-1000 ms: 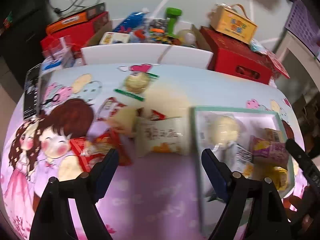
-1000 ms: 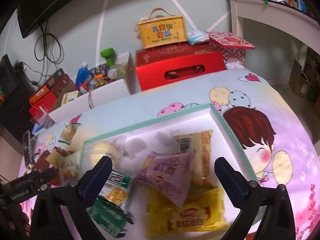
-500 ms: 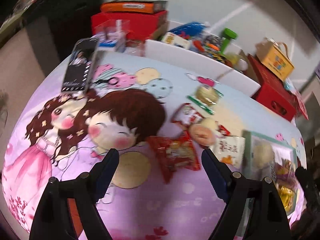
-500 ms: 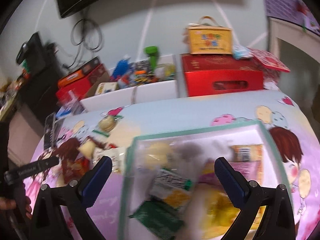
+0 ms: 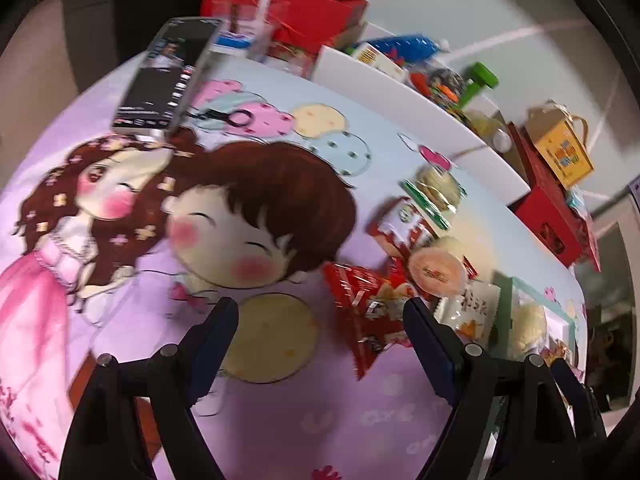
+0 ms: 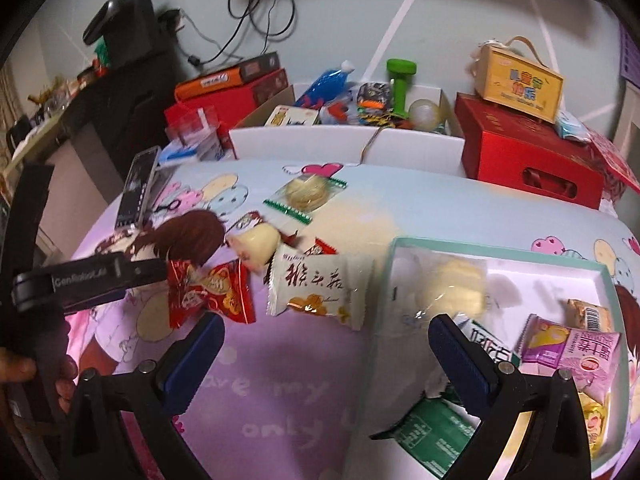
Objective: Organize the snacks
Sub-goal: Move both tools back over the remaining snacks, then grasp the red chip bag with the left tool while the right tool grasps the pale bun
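My left gripper (image 5: 320, 328) is open above the cartoon tablecloth, nothing between its fingers. A red snack packet (image 5: 368, 304) lies on the cloth just beside its right finger. My right gripper (image 6: 326, 336) is open too, over a white snack packet (image 6: 320, 288) left of the green-rimmed tray (image 6: 500, 248). The tray holds several packets, among them a purple one (image 6: 572, 344) and a green one (image 6: 432, 436). Loose on the cloth are a round cream bun (image 6: 256, 248) and a clear-wrapped pastry (image 6: 308, 194). In the right wrist view the left gripper's finger (image 6: 148, 270) reaches over the red packet (image 6: 208, 288).
A phone (image 5: 168, 80) lies at the cloth's far left edge. Behind the table stand a white box of clutter (image 6: 340, 144), red boxes (image 6: 528, 152) and a yellow carry box (image 6: 520, 76). A person's hand (image 6: 16, 368) shows at the left.
Both grippers moved left and rolled, staying open. The left went from the white packet and tray to the red packet; the right went from over the tray to the white packet.
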Available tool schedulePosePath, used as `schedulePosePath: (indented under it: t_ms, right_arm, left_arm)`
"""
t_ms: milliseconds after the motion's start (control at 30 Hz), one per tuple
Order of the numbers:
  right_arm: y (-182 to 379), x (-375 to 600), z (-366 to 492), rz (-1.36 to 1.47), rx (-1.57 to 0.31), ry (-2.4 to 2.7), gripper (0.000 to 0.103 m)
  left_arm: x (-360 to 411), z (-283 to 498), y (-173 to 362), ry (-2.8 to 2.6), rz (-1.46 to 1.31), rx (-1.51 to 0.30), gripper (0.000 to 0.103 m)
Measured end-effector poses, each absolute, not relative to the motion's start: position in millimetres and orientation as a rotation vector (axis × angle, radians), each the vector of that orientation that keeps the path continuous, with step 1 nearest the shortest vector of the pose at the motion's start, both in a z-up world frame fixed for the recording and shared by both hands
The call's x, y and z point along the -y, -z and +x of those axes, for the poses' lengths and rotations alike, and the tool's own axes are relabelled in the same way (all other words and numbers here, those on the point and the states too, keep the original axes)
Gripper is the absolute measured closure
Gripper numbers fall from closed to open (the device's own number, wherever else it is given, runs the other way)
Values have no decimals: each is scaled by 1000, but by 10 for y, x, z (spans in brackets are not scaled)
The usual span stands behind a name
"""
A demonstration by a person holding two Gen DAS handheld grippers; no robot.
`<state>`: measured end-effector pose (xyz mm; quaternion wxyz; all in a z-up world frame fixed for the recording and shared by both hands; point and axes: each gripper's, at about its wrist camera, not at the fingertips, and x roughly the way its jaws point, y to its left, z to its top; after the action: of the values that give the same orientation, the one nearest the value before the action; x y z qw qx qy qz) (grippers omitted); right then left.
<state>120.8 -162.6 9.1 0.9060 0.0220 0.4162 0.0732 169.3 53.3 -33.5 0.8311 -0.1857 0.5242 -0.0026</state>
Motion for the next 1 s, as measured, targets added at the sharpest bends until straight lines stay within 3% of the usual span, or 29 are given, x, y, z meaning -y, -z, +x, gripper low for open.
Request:
schedulePosePath:
  t_ms: [267, 400, 567, 833, 900, 1000]
  right_arm:
    - [-32, 1523, 1254, -6, -866, -157, 0]
    - [-32, 1491, 1284, -25, -863, -161, 6]
    - [-21, 1456, 1326, -60, -856, -167, 7]
    - [-37, 1404, 1548, -82, -844, -191, 10]
    - [-23, 1343, 1646, -97, -849, -218, 18]
    - [1, 1268, 1762, -109, -861, -251, 20]
  left_arm:
    - [-287, 1808, 461, 84, -365, -1133, 18]
    - [-236, 1848, 499, 97, -353, -1138, 18]
    - [-238, 1894, 551, 108, -360, -1147, 33]
    - [-358, 1904, 608, 101, -407, -1147, 36]
    - [-424, 1902, 614, 83, -425, -1145, 36]
    - [-531, 1902, 613, 53, -440, -1136, 36]
